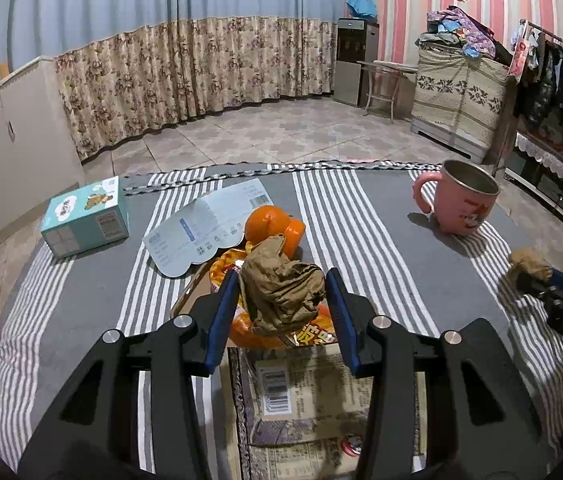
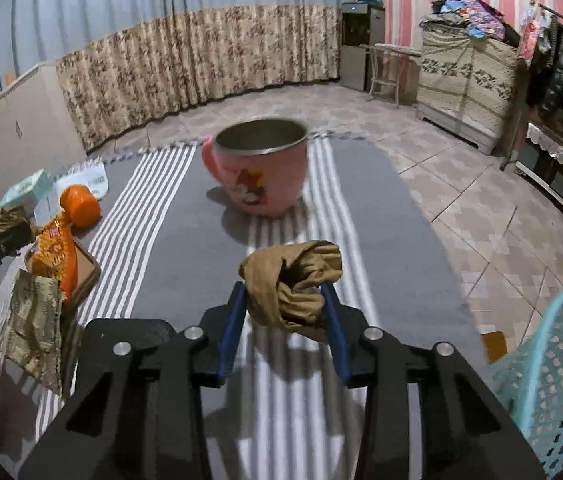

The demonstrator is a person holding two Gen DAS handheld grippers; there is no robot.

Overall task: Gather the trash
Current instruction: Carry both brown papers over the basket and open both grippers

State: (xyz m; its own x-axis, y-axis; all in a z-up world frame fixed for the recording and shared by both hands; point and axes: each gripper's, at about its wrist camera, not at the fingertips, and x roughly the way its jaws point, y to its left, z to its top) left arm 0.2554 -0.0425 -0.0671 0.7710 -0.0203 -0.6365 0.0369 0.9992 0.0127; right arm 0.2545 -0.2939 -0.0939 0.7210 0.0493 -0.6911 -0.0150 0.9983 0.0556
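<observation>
Left gripper (image 1: pixel 281 312) pinches crumpled brown paper wad (image 1: pixel 281 292) between blue fingers (image 1: pixel 223 320), held above orange snack wrapper (image 1: pixel 305 336) on striped surface (image 1: pixel 361 220). Right gripper (image 2: pixel 283 320) fingers (image 2: pixel 233 324) clamp second brown paper wad (image 2: pixel 293 284), near side of pink mug (image 2: pixel 259 172). Teal mesh basket (image 2: pixel 553 376) at right near edge. Orange bottle (image 1: pixel 275 226), light blue box (image 1: pixel 85 216) far left.

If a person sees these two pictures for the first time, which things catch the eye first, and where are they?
Each tool grips a crumpled brown paper wad: the left tool holds one above the orange snack wrapper, the right tool holds another over the grey striped cloth. Beyond stands a pink metal-lined mug, and a turquoise plastic basket waits at the right edge.
</observation>
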